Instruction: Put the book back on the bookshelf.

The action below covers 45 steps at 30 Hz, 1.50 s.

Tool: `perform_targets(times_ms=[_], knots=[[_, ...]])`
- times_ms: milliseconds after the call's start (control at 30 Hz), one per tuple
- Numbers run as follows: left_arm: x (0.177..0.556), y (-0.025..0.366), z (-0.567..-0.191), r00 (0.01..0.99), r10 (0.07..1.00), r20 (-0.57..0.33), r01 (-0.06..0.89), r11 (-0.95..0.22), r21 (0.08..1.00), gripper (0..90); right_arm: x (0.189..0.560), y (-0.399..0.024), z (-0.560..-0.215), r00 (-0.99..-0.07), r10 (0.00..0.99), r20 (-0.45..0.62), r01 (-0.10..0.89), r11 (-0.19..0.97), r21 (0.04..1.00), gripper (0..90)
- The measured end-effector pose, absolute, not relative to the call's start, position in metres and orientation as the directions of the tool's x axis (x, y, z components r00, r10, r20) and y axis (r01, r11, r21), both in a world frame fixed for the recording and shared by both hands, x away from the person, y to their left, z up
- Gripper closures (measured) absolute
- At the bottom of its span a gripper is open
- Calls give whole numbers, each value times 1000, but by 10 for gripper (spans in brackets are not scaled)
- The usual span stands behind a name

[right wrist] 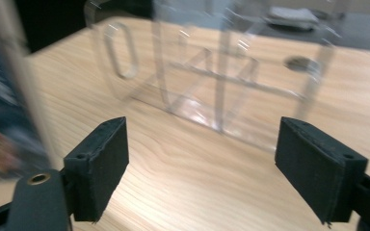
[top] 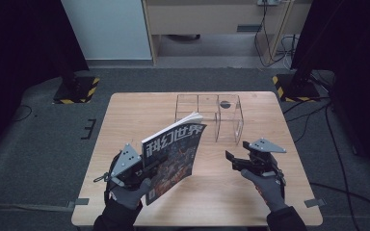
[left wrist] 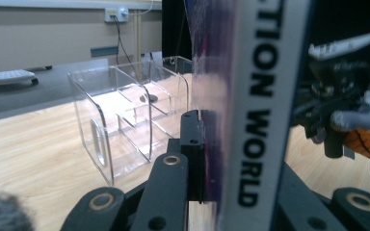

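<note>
A magazine (top: 173,154) with a white title band and a dark illustrated cover stands upright and tilted over the front left of the wooden table (top: 125,115). My left gripper (top: 149,166) is shut on its lower edge. In the left gripper view the white spine (left wrist: 260,110) sits between the jaws of the left gripper (left wrist: 236,159). My right gripper (top: 237,151) hovers to the right of the magazine, open, with nothing between its jaws. In the right gripper view the right gripper (right wrist: 207,168) faces a clear acrylic organizer (right wrist: 212,72), and the magazine (right wrist: 5,110) is a blur at the left.
The clear organizer (top: 212,118), with several compartments, stands at the back middle of the table. Two stands with yellow-black bases (top: 77,89) (top: 294,86) flank the table's far corners. Cables run over the floor at the right (top: 327,125).
</note>
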State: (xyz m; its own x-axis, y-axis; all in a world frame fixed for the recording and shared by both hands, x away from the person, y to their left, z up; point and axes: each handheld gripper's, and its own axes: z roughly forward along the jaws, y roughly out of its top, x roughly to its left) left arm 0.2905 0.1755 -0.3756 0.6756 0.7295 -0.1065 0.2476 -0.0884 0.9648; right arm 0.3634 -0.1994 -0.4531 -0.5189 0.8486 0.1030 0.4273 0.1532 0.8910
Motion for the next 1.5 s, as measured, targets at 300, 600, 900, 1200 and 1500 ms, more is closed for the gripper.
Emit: perform_targets(times_ms=[300, 600, 900, 1200, 1500], knots=[[291, 186, -367, 649, 750, -128, 250, -51, 967, 817, 365, -233, -473, -435, 896, 94, 492, 149, 858, 157], [296, 189, -359, 623, 770, -136, 247, -29, 969, 817, 367, -254, -492, -389, 920, 57, 538, 176, 824, 148], [302, 190, -347, 609, 782, -134, 223, -6, 975, 818, 368, -260, -498, -376, 926, 33, 551, 195, 811, 144], [314, 187, -342, 592, 794, -138, 228, -1, 974, 818, 369, -261, -497, -372, 927, 32, 548, 192, 814, 143], [327, 178, -343, 586, 798, -139, 236, -4, 972, 818, 370, -261, -497, -372, 928, 27, 546, 195, 815, 143]])
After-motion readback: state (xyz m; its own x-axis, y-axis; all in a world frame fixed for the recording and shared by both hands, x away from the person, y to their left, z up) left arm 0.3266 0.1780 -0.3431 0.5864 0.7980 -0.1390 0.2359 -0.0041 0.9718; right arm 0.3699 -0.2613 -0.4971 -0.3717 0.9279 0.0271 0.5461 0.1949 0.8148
